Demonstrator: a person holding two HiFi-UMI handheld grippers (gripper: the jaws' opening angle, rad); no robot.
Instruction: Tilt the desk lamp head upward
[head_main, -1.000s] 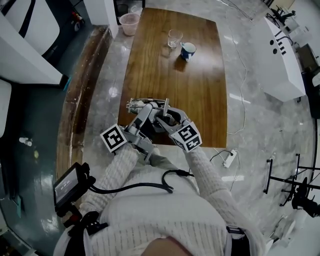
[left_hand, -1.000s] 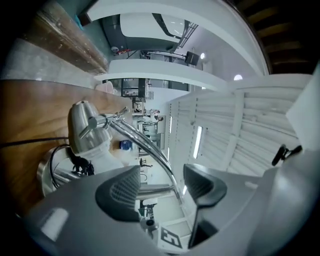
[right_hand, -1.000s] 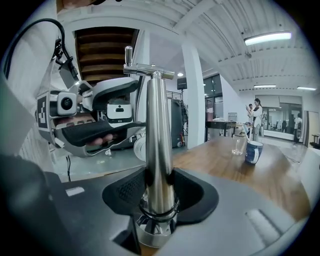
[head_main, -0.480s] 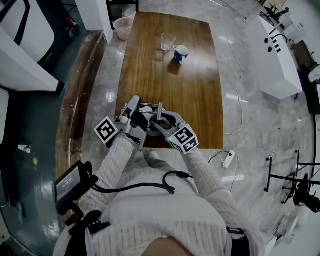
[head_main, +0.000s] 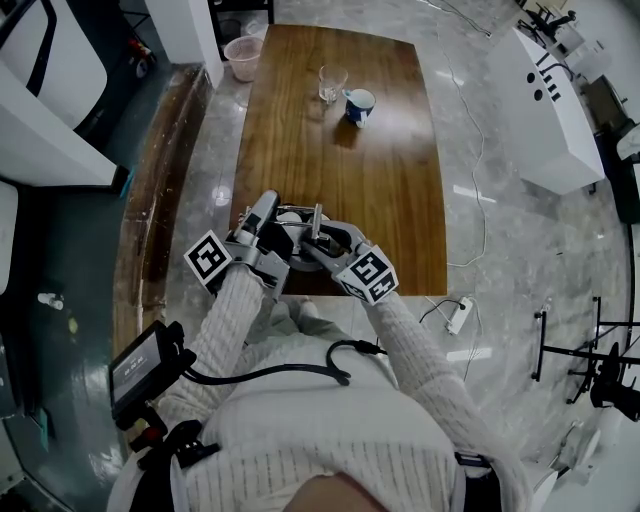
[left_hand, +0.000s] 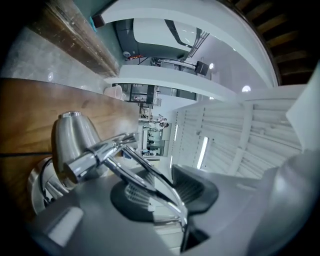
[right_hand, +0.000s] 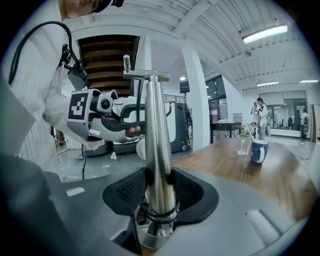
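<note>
Two grips | left gripper (left_hand: 167, 202) jaws, just closing, pinch lamp arm (left_hand: 131, 170) | right gripper (right_hand: 160, 197) jaws clamp lamp post (right_hand: 154, 130)

wooden table (head_main: 340, 170) on glossy marble floor (head_main: 520, 250), white counter (head_main: 557, 110).

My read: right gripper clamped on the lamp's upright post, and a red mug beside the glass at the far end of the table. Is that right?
Not quite: the mug is blue, not red, as the right gripper view shows. The right gripper is clamped on the lamp's upright post, and the mug is beside the glass at the far end of the table.
</note>
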